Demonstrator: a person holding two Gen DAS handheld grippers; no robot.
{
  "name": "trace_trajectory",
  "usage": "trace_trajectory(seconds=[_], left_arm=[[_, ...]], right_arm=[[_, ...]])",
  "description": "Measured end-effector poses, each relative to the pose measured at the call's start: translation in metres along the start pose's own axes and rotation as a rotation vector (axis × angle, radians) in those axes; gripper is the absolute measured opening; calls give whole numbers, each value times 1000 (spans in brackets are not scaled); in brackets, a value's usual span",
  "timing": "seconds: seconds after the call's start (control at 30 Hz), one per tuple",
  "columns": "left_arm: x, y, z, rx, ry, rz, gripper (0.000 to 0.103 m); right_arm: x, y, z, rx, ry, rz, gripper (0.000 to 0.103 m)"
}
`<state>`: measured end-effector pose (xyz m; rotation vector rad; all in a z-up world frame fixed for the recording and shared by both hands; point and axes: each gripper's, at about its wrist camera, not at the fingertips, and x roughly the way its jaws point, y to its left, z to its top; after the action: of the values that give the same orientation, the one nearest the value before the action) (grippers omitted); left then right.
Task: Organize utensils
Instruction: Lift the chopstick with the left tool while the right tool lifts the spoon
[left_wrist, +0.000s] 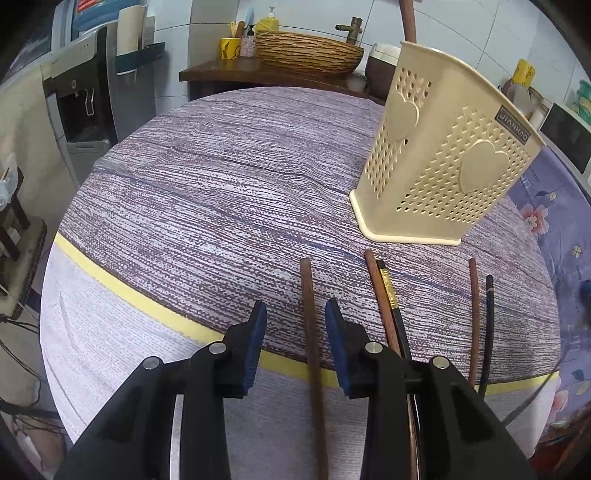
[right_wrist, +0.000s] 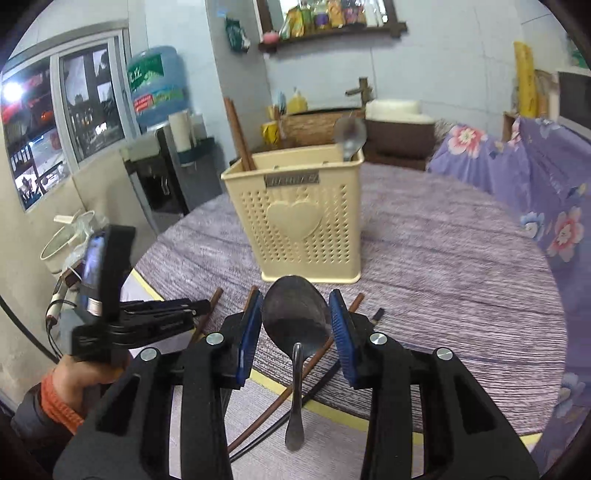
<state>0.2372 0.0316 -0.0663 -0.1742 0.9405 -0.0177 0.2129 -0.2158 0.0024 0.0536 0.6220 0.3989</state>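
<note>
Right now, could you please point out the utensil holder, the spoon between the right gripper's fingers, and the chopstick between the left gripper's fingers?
utensil holder (right_wrist: 295, 218), right wrist view, on its heart emblem.
spoon (right_wrist: 295, 314), right wrist view, on its bowl.
chopstick (left_wrist: 310, 325), left wrist view, on its shaft.

Round table (left_wrist: 221, 177) w/ purple striped cloth: cream utensil holder (left_wrist: 439, 158) stands upright; 5 chopsticks (left_wrist: 312, 332) lie loose near front edge.
</note>
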Motion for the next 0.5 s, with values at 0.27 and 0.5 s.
trace_trajectory(seconds=[0.27,0.5], left_arm=[[14,-14,6,84,19,71,34],[19,-20,10,136,8,142,10]], right_arm=[[-16,3,1,15,-40,-1,37],[-18,2,-1,22,-45,1,37]])
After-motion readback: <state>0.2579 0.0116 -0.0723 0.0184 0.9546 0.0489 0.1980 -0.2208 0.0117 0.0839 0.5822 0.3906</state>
